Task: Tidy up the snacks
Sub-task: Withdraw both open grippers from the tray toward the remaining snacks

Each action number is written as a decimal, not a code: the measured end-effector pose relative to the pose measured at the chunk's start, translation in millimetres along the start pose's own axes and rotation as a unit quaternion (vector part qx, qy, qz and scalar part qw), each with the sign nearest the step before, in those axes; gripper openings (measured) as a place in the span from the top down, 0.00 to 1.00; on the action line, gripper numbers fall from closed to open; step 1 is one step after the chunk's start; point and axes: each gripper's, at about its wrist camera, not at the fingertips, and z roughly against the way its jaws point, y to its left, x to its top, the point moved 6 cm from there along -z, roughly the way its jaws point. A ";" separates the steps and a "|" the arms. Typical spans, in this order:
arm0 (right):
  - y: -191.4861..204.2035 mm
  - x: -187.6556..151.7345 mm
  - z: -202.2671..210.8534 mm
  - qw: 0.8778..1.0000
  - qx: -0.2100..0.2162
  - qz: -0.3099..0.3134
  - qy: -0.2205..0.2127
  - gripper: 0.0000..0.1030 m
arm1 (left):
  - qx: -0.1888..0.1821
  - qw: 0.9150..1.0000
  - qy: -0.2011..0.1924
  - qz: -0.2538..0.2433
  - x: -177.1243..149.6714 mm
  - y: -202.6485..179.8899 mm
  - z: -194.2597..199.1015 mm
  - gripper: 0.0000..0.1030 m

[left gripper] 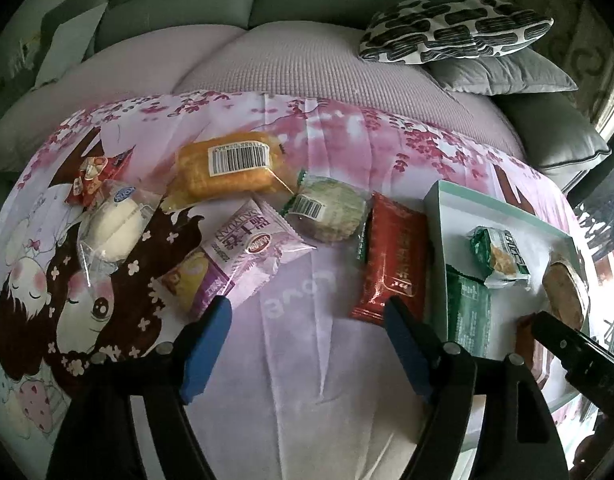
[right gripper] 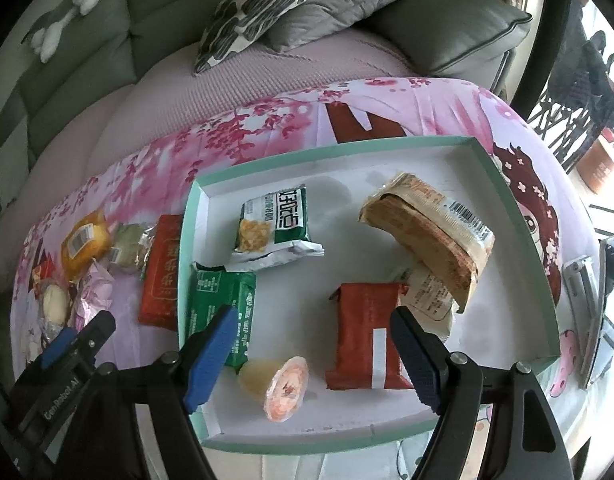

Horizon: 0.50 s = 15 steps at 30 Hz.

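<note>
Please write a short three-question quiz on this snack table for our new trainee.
1. True or false: the jelly cup lies inside the tray.
2. Which snack lies just outside the tray's left wall? A) red packet B) purple packet C) yellow bread
3. What does the left gripper hold?

Key: 1 true; 2 A; 3 nothing, it is open over bare cloth.

Bare cloth [left gripper: 307, 340] between purple packet [left gripper: 243, 256] and red packet [left gripper: 395, 264].
</note>
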 end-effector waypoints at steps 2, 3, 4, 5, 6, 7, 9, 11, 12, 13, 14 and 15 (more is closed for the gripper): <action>0.0 0.1 -0.9 1.000 0.004 0.000 -0.004 0.01 | -0.001 1.000 0.001 0.004 0.2 1.5 -1.1 0.16; 0.3 0.3 -0.7 1.000 0.005 0.000 -0.007 0.00 | -0.001 1.000 0.001 0.007 0.2 2.3 -1.7 0.10; 0.4 0.9 -0.5 1.000 0.005 0.000 -0.010 0.00 | -0.003 1.000 0.001 0.007 0.1 2.7 -1.9 0.07; 0.1 1.2 -0.6 1.000 0.006 -0.001 -0.013 0.00 | -0.002 1.000 -0.001 0.009 0.2 2.9 -2.8 0.05; -0.1 1.1 -1.2 1.000 0.008 -0.001 -0.014 0.00 | 0.002 1.000 0.000 0.011 -0.1 4.2 -3.8 0.03; 0.0 0.8 -2.1 1.000 0.010 0.000 -0.014 0.00 | 0.005 1.000 -0.002 0.014 -0.4 5.8 -4.4 0.01; 1.0 0.5 -3.9 1.000 0.011 0.001 -0.012 0.00 | 0.005 1.000 -0.003 0.017 -0.3 7.8 -5.6 0.01; 3.1 0.5 -4.7 1.000 0.011 0.004 -0.012 0.00 | 0.004 1.000 -0.005 0.019 0.7 9.3 -4.8 0.01; 4.6 0.6 -4.6 1.000 0.012 0.006 -0.013 0.00 | 0.005 1.000 -0.009 0.017 2.1 10.1 -3.3 0.01; 6.0 0.8 -4.2 1.000 0.014 0.007 -0.013 0.00 | 0.006 1.000 -0.011 0.015 3.2 10.6 -2.4 0.01; 8.0 1.0 -4.0 1.000 0.016 0.010 -0.014 0.00 | 0.007 1.000 -0.013 0.014 4.2 11.4 -1.6 0.01; 10.5 0.9 -3.4 1.000 0.019 0.011 -0.014 0.00 | 0.007 1.000 -0.014 0.014 5.4 13.1 -0.6 0.00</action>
